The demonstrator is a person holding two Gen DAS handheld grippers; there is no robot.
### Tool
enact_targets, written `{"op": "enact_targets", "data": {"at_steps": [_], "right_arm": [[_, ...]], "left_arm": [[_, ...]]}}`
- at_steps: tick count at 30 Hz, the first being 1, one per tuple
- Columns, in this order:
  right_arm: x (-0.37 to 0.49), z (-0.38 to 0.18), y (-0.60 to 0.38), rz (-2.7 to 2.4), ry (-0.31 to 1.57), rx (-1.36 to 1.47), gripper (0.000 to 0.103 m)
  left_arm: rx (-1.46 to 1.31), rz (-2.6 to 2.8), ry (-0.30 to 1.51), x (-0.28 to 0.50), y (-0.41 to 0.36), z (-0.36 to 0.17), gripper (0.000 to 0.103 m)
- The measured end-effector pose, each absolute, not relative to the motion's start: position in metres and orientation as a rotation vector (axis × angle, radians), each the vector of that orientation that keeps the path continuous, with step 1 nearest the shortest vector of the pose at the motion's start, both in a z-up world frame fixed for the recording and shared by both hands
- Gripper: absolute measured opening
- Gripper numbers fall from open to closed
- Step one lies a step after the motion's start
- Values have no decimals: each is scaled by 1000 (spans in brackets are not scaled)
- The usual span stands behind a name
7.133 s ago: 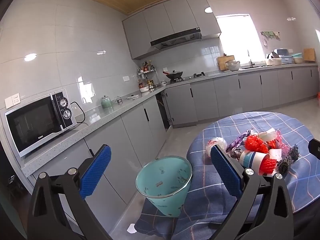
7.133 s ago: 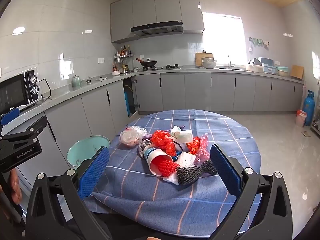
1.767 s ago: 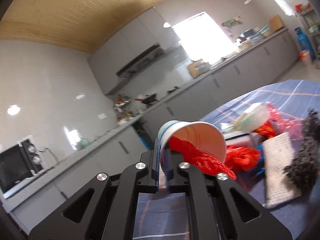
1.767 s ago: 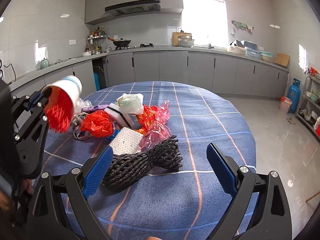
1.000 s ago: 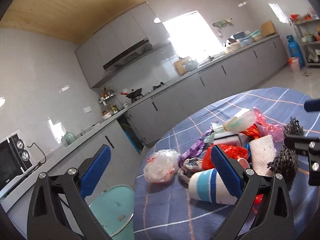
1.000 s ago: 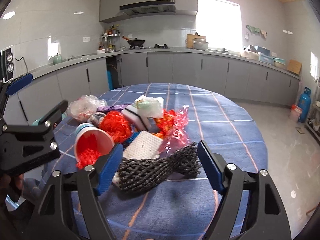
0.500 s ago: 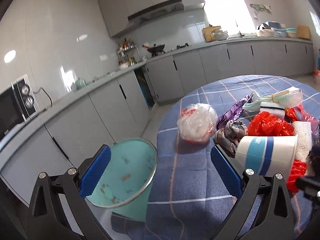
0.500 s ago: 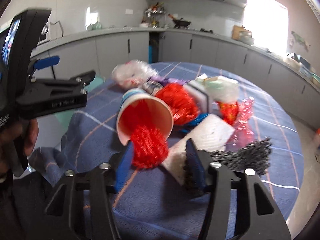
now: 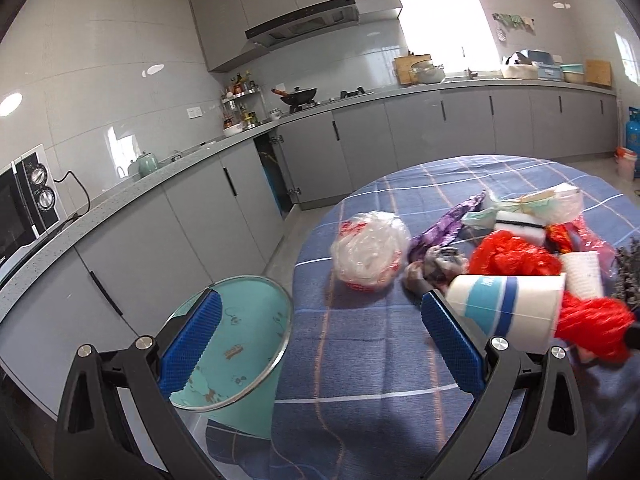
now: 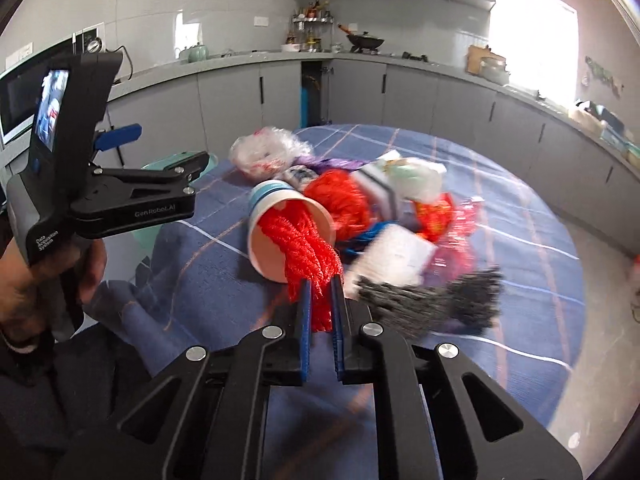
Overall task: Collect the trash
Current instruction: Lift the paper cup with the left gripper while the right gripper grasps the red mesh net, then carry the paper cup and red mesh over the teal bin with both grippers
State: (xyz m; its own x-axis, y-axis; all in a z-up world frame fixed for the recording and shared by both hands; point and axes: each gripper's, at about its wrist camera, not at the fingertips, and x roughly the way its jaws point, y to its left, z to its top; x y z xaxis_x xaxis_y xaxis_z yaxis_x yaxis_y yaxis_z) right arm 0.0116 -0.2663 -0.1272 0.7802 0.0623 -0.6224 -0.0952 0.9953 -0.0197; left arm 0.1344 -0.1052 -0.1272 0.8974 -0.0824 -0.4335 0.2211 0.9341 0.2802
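Grey kitchen cabinets (image 9: 440, 128) all round, and your round worktop (image 9: 360, 360) in blue plaid cloth has the trash heaped on it. Teal bin (image 9: 236, 344) sits just beside its edge. Your right tool (image 10: 320, 304) has just been closing and now pinches the red mesh (image 10: 308, 256) spilling from the paper cup (image 10: 280, 220). Your left tool (image 9: 320, 336) is wide open, holding nothing.

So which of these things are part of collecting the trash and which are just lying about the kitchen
Part of the job:
- red netting, pinched in the right gripper
- paper cup
- plastic bag
- black netting
- bin
- left gripper, open

Just lying about:
- microwave
- wok
- kettle
- gas bottle
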Motion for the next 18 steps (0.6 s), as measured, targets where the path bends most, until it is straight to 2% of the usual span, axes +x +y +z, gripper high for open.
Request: {"op": "enact_targets", "data": {"at_steps": [10,18], "right_arm": [[-16,-107,-313,-83,591,2,10],[-11,-112,-320,-123,570,11,10]], "left_arm": [[366,-272,379,98,-147,-115,98],[486,-323,379,84,-193,-131,98]]}}
